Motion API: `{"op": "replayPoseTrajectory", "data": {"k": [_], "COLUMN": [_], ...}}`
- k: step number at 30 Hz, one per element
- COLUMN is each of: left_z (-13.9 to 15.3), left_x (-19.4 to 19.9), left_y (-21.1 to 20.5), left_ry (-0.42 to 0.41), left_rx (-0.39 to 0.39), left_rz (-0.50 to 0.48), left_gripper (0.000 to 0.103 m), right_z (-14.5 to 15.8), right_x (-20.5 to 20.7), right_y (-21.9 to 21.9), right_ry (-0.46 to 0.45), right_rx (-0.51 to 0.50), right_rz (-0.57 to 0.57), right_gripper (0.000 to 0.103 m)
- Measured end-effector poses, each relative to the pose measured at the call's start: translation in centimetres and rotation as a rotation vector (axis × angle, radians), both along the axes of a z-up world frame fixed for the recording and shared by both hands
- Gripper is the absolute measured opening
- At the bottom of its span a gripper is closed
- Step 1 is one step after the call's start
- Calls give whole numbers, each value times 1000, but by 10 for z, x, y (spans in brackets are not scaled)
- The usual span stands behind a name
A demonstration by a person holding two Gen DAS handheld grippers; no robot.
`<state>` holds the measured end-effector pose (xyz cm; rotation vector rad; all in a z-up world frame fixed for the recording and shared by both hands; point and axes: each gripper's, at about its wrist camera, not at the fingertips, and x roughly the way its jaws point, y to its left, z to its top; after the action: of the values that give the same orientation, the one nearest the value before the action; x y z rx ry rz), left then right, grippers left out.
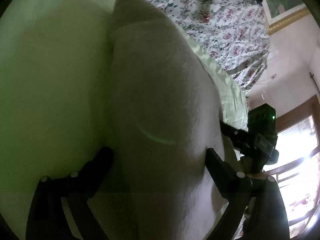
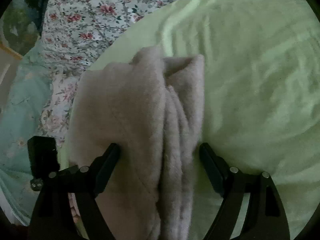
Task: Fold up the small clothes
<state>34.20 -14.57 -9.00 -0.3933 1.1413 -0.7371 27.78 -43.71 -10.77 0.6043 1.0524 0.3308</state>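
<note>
Both grippers straddle a fuzzy beige garment on a pale green blanket.

The left gripper [image 1: 160, 156] has its 2 fingers spread wide, with the beige fleece garment [image 1: 160, 104] filling the gap between them; whether the pads press the cloth cannot be told. The right gripper [image 2: 160, 150] is likewise spread, its left finger [image 2: 109, 158] touching the bunched garment [image 2: 140, 120] and its right finger [image 2: 210, 160] just beside the folds, over the green blanket [image 2: 250, 70]. The garment lies gathered in long ridges on the blanket, near its edge. A floral bedsheet [image 2: 90, 20] spreads beyond the blanket. In the left view, the other gripper's body [image 1: 260, 132] shows at the right, near a bright window [image 1: 300, 150].
</note>
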Motion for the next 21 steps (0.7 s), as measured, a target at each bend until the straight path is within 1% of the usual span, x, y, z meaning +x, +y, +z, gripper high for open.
{"op": "replayPoseTrajectory", "data": {"k": [2,3,4,5,8,11,13,17,21], "left_z": [0,3,6,11,30,52,64,79,79], "left_x": [2,2,-1,-5,-21,-44,-62,-90,-105], "left_y": [-7,-8,-6,-2,18,50,79,130,169], "left_ry": [-17,-27,-39,-56,-88,-145,-164,-196,-202], "left_rx": [8,17,19,18,11,20,24,58,80], "left_rz": [-16,-11,-9,-7,-5,18,40,79,114], "left_gripper": [67,65,58,51,47,47,47,47,47], "right_z": [-3,-5,-5,-1,16,34,43,50,47], "right_x": [2,2,1,-2,-13,-25,-33,-43,-51], "right_y": [7,9,12,15,27,49,76,126,171], "right_ry": [12,19,15,4,-40,-84,-118,-160,-179], "right_rx": [23,44,45,33,8,43,56,107,122], "right_rz": [22,21,10,3,-13,13,54,119,175], "right_gripper": [53,50,43,41,34,33,33,32,32]}}
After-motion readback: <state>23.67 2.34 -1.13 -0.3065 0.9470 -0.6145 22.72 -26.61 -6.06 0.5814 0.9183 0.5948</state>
